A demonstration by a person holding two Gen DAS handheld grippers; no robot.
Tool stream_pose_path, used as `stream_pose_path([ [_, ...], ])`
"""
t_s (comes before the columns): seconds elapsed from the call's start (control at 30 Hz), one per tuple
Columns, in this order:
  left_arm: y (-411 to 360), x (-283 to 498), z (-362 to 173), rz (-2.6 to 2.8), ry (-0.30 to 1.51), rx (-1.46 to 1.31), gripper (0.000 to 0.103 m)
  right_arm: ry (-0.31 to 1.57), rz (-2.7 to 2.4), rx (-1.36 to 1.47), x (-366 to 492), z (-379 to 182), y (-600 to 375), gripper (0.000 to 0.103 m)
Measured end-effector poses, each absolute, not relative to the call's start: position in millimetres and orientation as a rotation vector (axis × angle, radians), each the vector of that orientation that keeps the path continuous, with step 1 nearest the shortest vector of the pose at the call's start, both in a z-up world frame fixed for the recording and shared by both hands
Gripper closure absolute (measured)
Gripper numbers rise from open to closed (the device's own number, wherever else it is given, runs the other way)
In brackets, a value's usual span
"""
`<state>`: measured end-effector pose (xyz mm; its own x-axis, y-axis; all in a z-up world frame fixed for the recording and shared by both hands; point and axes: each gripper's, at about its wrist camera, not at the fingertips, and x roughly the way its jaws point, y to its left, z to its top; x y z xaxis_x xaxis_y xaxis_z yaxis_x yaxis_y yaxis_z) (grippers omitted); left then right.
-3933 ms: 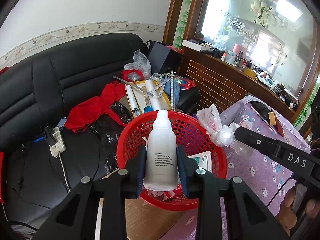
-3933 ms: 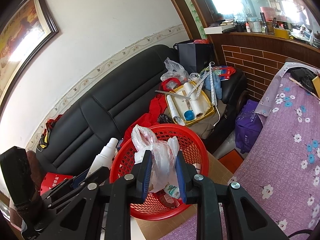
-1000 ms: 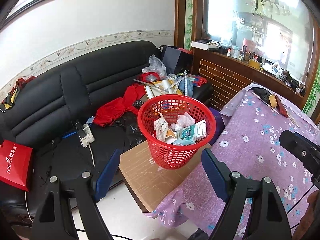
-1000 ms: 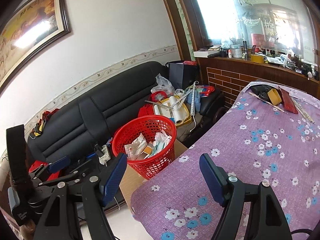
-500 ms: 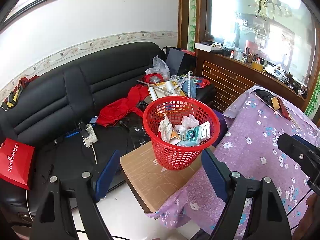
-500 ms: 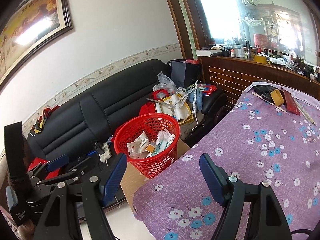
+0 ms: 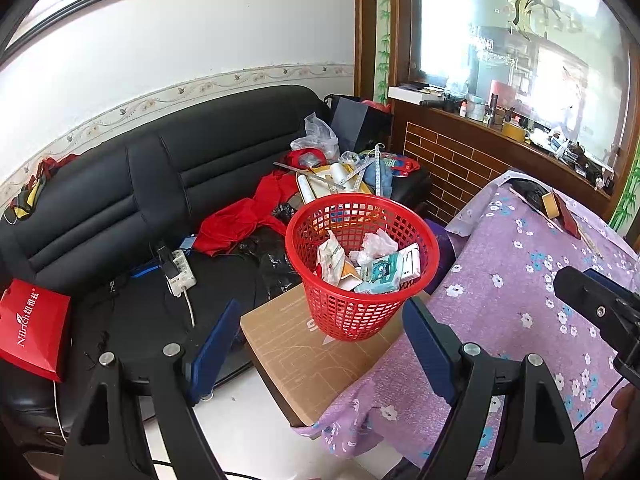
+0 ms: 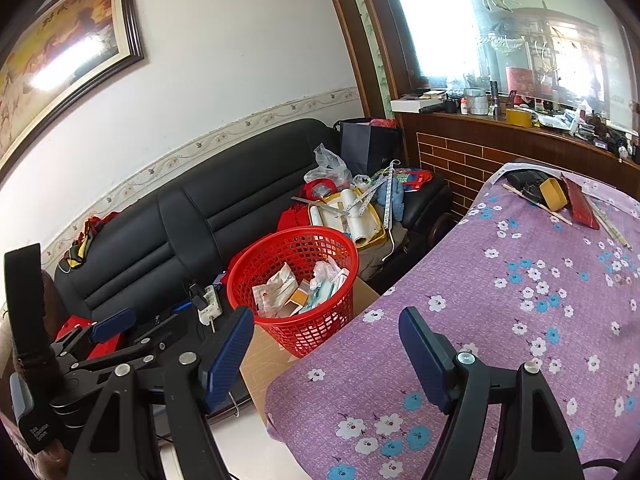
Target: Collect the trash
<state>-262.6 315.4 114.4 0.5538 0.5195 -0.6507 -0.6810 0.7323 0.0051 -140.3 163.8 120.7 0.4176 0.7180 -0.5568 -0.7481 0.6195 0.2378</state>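
Note:
A red mesh basket [image 7: 344,312] [image 8: 316,332] stands on a brown cardboard box [image 7: 296,356], holding crumpled wrappers, small cartons and a plastic bag [image 7: 374,246]. My left gripper [image 7: 322,348] hangs open well short of the basket, nothing between its blue pads. My right gripper [image 8: 326,354] is open too, empty, over the near corner of the purple flowered tablecloth [image 8: 520,312]. The left gripper [image 8: 110,326] shows at the lower left of the right wrist view. The right gripper's black body [image 7: 596,312] shows at the right edge of the left wrist view.
A black sofa [image 7: 120,200] behind the basket carries red cloth [image 7: 240,220], a power strip [image 7: 178,266], a red paper bag [image 7: 32,332] and a yellow tray of rolls [image 8: 348,220]. At the table's far end lie a yellow box [image 8: 554,194] and sticks. A brick-faced counter [image 7: 452,164] stands behind.
Since several seconds ago both grippers let go of the white bottle and the plastic bag, opened and drew back from the basket. Over the last second the views barely shift.

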Motion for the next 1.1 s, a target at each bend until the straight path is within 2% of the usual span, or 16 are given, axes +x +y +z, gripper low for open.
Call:
stream_pose_path([
  [1.1, 319.5, -263.6, 110.1, 0.722, 0.684, -0.259, 0.019, 0.676, 0.917, -0.054, -141.2, 119.6, 164.9, 0.025],
])
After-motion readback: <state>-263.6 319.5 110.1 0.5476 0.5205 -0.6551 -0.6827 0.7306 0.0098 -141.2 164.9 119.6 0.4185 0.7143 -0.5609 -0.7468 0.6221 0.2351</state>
